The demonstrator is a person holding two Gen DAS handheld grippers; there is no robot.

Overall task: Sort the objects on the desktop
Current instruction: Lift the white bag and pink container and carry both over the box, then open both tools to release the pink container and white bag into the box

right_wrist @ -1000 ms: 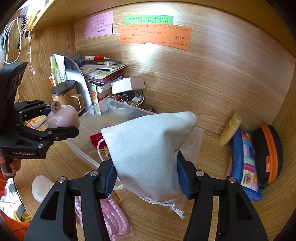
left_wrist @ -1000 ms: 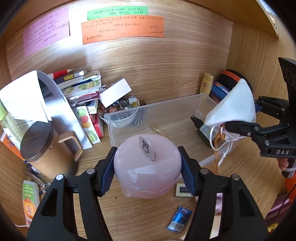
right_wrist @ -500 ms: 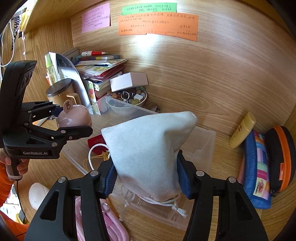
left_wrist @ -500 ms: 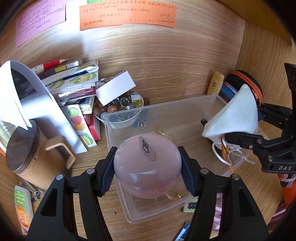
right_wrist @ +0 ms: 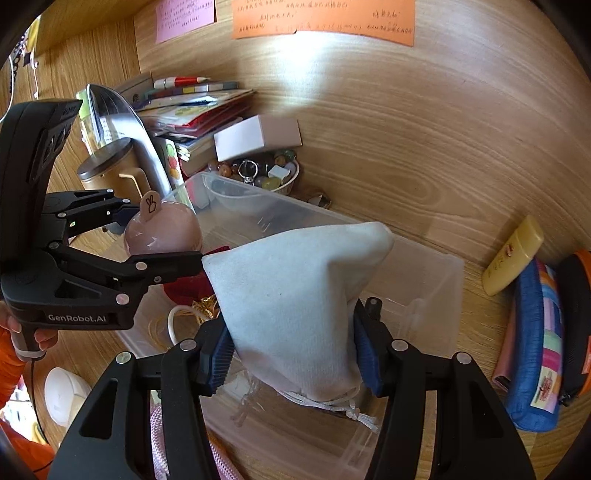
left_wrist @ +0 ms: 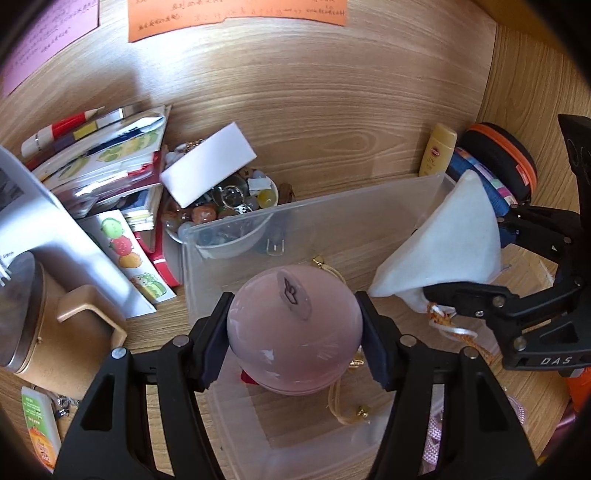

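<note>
Clamping a pink ball [left_wrist: 293, 332], left gripper [left_wrist: 293, 343] (right gripper [right_wrist: 295, 354] pinches white pouch [right_wrist: 295, 295]).

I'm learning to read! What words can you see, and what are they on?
"GenRobot.AI": left gripper body.
"DAS": right gripper body.
"UV": yellow tube.
Orange note and pink note: handwriting too blurred to read.
Green tube: print too small.

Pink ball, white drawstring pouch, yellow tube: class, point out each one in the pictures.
Pink ball [left_wrist: 293, 332]: left wrist view, middle of its rounded front.
White drawstring pouch [right_wrist: 295, 295]: right wrist view, centre of the cloth.
Yellow tube [right_wrist: 513, 256]: right wrist view, mid-body.
</note>
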